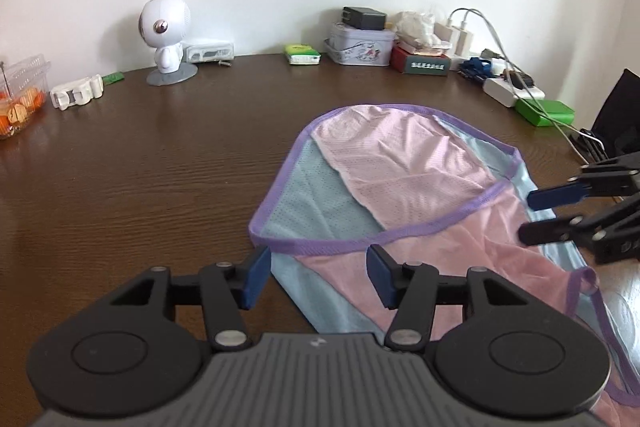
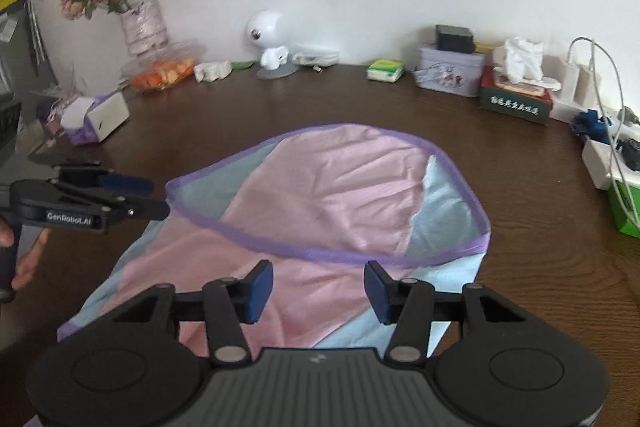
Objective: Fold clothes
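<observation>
A clear plastic clamshell box [image 2: 164, 69] of orange fruit pieces sits at ten o'clock on the dark brown wood-grain worktop [image 1: 160, 163], and a pale printed tin [image 2: 450, 75] carrying a black charger stands at one o'clock against the white wall. The pink-and-blue mesh garment with purple trim [image 2: 320, 195] lies flat mid-worktop, its top folded down. The left gripper [image 1: 318, 277] and right gripper [image 2: 318, 287] hover over its near edge, fingers apart, gripping nothing.

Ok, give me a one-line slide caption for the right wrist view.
Right gripper open above the folded pink-and-blue garment on the brown table, left gripper alongside.
</observation>
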